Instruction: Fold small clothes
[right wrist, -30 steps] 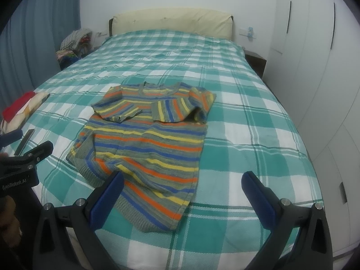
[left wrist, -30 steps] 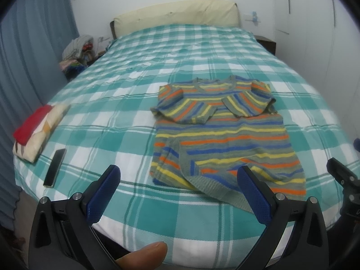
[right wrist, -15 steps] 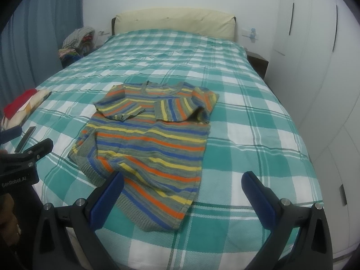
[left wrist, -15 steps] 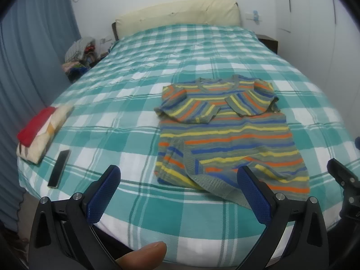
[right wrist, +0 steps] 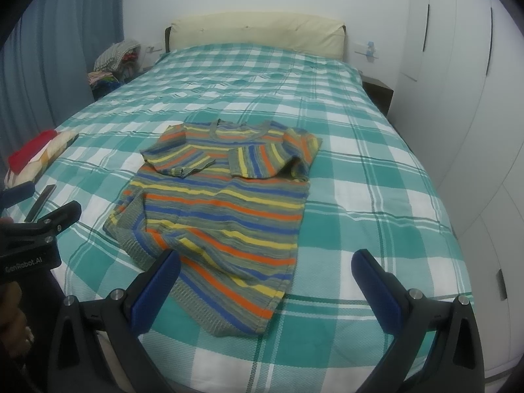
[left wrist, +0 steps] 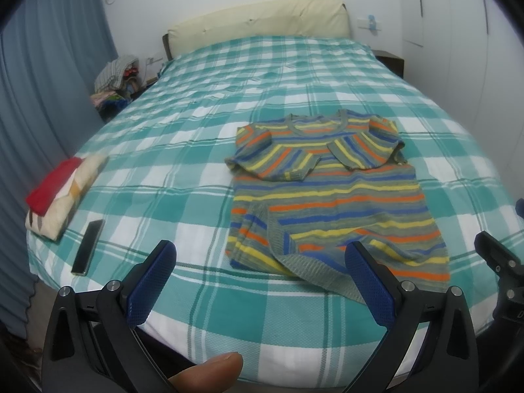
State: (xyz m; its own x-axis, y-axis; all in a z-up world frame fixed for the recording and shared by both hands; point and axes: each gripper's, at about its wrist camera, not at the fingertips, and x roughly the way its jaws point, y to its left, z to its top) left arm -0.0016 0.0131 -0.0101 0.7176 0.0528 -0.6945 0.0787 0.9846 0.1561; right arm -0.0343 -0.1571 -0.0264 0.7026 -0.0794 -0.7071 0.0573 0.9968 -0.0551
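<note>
A small striped sweater point(left wrist: 330, 193) point(right wrist: 226, 203) in grey, orange, yellow and blue lies flat on the green-and-white checked bed point(left wrist: 183, 150) point(right wrist: 370, 177). Both sleeves are folded in across its chest, and its lower left hem is rumpled and turned up. My left gripper point(left wrist: 260, 262) hovers open over the near bed edge, its right pad just in front of the hem. My right gripper point(right wrist: 265, 268) is also open, its left pad over the sweater's bottom hem. Neither holds anything. A fingertip point(left wrist: 209, 373) shows at the bottom of the left wrist view.
A folded red and cream cloth stack point(left wrist: 62, 190) point(right wrist: 36, 157) and a dark phone point(left wrist: 86, 245) point(right wrist: 41, 201) lie at the bed's left edge. A pile of clothes point(left wrist: 116, 78) sits beside the headboard point(left wrist: 258, 23). White wardrobe doors point(right wrist: 458, 98) line the right wall.
Both grippers have drawn slightly back and up from the bed, so the sweater sits a little farther and higher in the views. The sweater has not moved.
</note>
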